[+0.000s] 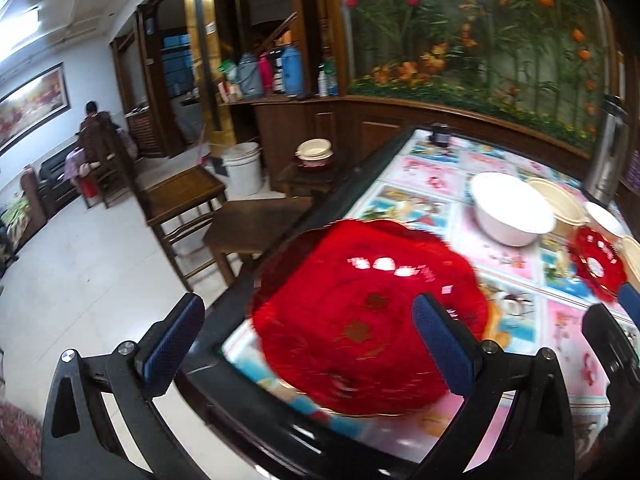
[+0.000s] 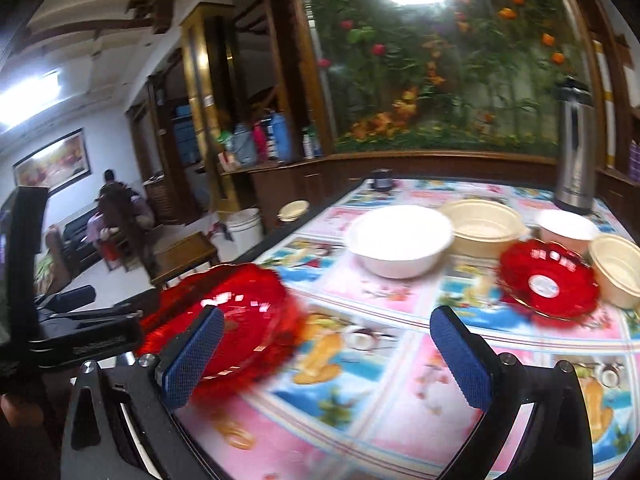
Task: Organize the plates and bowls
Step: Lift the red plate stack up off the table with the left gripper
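our left claw (image 1: 308, 334) and right claw (image 2: 326, 354) both gape wide above the counter (image 2: 360, 412); a red plate (image 1: 360, 320) lies under the left.

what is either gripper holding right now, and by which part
Nothing. The left gripper and the right gripper both stand open; the large red plate lies on the table, gripped by neither.

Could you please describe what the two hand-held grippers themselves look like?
Both look alike. The left hand-held gripper and the right hand-held gripper each have a black angular frame with triangular cut-outs, silver round bolts, and two fingers faced with blue, finely textured pads. No cables or sleeves show.
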`<state>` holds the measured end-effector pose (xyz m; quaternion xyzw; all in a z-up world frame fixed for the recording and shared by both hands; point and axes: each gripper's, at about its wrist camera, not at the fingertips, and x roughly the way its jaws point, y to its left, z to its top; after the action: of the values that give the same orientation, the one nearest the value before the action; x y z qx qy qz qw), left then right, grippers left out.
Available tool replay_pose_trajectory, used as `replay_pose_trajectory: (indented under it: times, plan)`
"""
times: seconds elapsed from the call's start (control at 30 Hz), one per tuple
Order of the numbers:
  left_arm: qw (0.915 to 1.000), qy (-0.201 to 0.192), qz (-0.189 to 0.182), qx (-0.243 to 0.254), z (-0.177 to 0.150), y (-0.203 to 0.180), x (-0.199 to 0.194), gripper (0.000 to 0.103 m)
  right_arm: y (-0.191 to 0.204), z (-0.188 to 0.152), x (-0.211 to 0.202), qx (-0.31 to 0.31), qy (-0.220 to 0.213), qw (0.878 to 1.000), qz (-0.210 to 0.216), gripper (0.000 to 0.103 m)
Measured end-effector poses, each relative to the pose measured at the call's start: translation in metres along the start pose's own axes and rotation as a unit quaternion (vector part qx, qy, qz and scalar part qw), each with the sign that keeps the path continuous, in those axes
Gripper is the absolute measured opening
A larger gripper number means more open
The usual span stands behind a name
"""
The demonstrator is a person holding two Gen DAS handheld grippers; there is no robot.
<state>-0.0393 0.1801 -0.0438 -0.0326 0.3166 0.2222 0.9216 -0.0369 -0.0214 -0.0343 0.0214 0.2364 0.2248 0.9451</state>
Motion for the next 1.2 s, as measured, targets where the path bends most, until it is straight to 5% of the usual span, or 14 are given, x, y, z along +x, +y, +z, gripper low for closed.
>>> replay_pose_trajectory:
  times: [0.4,1.2]
  plan:
    - [0.9995,0.016,0.017,-0.021,-0.004,0.029,0.011,0.103,0.040,0.001,0.014,-0.034,0.022,0.999,0.021,0.102]
    - [0.9969,0.057,0.040,-0.036,-0.009,0.049,0.048,0.103,0.039,-0.003,0.058,-0.012,0.075,0.997,0.003,0.102]
